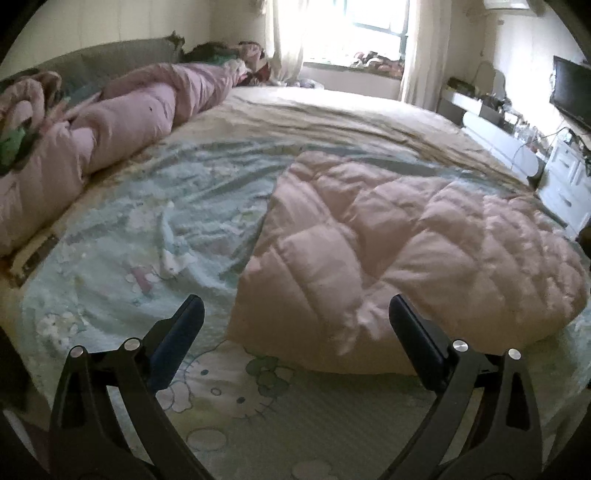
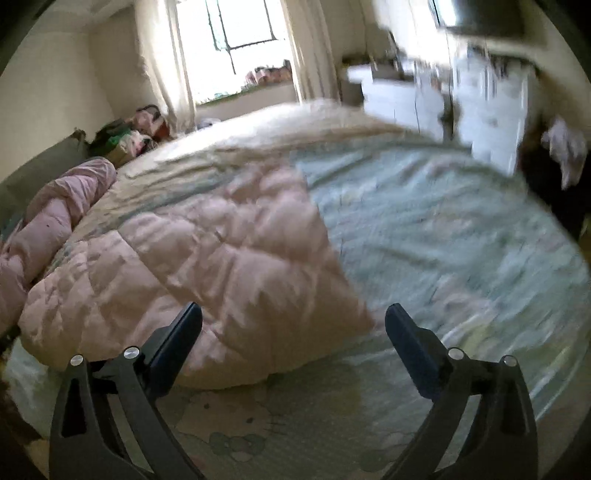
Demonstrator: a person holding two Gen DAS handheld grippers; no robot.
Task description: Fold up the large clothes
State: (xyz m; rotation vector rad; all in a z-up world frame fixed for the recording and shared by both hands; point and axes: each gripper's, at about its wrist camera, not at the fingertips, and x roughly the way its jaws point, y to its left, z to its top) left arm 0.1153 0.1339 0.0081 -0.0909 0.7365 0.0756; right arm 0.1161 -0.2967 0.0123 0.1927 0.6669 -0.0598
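A folded pale pink quilted down garment (image 1: pixel 399 251) lies on the bed's cartoon-print sheet (image 1: pixel 155 221). My left gripper (image 1: pixel 295 314) is open and empty, hovering just before the garment's near left corner. In the right wrist view the same garment (image 2: pixel 207 251) lies left of centre, blurred by motion. My right gripper (image 2: pixel 293 321) is open and empty, just in front of the garment's near right corner. The sheet (image 2: pixel 443 236) stretches to the right of it.
A rolled lilac duvet (image 1: pixel 122 122) lies along the bed's left side by the grey headboard (image 1: pixel 110 55). A beige blanket (image 1: pixel 332 110) covers the far bed. White drawers (image 1: pixel 565 177), a TV (image 1: pixel 572 92) and a bright window (image 1: pixel 354 26) stand beyond.
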